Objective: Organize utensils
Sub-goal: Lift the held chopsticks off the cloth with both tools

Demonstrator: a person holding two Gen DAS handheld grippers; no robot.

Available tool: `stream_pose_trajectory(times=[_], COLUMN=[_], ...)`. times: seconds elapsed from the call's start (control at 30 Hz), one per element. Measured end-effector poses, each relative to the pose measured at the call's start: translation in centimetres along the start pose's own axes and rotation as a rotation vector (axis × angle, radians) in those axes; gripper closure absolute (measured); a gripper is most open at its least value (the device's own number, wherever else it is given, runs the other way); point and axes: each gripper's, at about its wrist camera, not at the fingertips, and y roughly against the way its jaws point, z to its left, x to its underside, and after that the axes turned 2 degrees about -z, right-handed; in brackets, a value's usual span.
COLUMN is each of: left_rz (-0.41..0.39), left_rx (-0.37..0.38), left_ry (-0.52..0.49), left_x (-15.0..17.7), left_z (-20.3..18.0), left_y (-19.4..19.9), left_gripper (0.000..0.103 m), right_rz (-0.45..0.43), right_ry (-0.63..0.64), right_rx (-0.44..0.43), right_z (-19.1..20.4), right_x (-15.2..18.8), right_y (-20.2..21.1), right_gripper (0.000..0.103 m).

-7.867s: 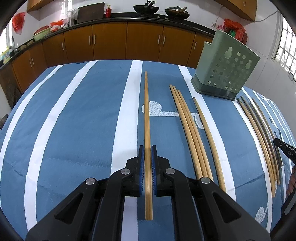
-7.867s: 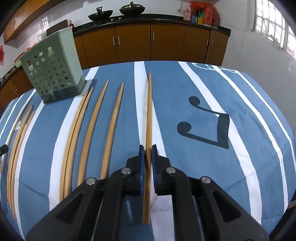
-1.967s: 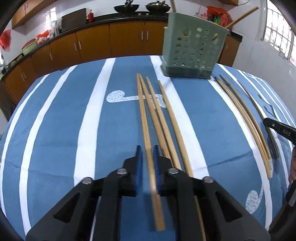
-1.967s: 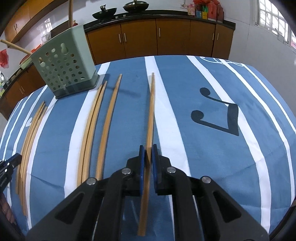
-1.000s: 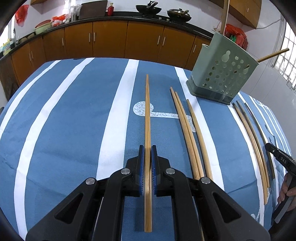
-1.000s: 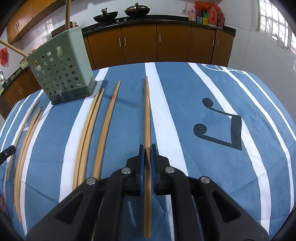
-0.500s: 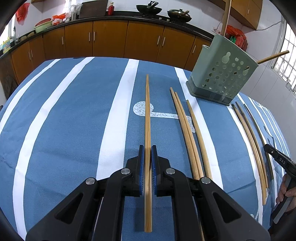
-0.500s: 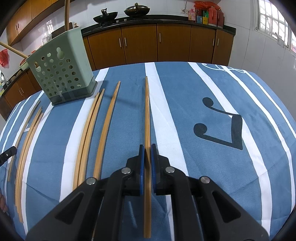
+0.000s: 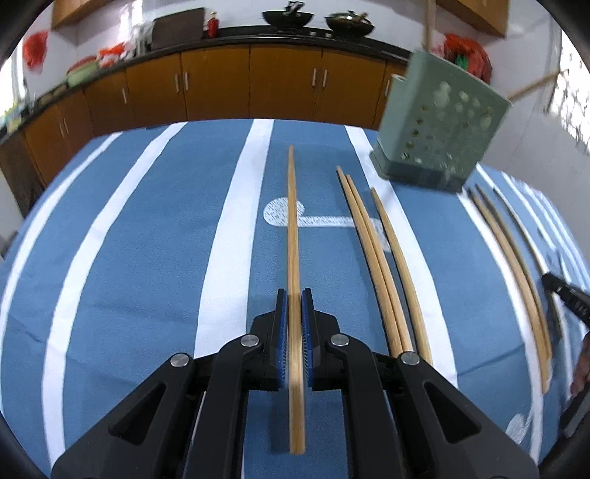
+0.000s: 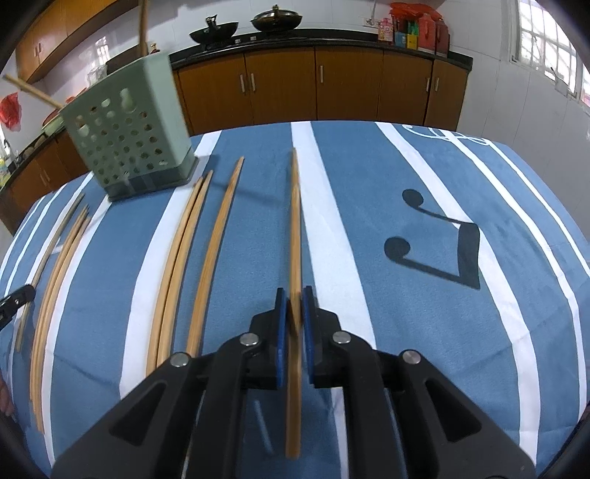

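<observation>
Striped tablecloth [image 10: 424,177]: green perforated holder [image 10: 127,145] upright, two chopsticks [image 10: 143,25] inside.

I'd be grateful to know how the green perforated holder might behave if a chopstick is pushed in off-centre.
The green holder looks like thin, hole-riddled plastic, so probably light. It stands tall on a narrow base on the tablecloth, so it may tip or slide. Chopsticks already lean out of it, possibly shifting its balance.
</observation>
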Motion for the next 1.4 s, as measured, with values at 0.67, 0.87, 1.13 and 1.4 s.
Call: stream_pose_trajectory(times=[0.67, 0.87, 1.13, 1.4], left_rz=[0.018, -0.036, -0.147, -0.28], left_rx=[0.01, 0.038, 0.061, 0.058], left_ry=[-0.021, 0.005, 0.026, 0.032], left_x=[1.3, 0.3, -1.8, -4.4], left_z=[-0.1, 0.7, 1.0, 1.0], left_y=[1.6, 3.9, 7.7, 11.3], left_gripper=[0.096, 0.096, 0.096, 0.096], right_rz=[-0.042, -0.132, -0.241, -0.346], right_ry=[-0.005, -0.021, -0.04, -0.031], right_rx=[-0.016, -0.022, -0.034, -0.048], right_z=[-0.7, -1.4, -1.9, -1.7], right_x=[1.2, -0.4, -1.8, -3.8], right_y=[2.6, 5.6, 8.9, 12.1], right_gripper=[0.095, 0.095, 0.095, 0.095])
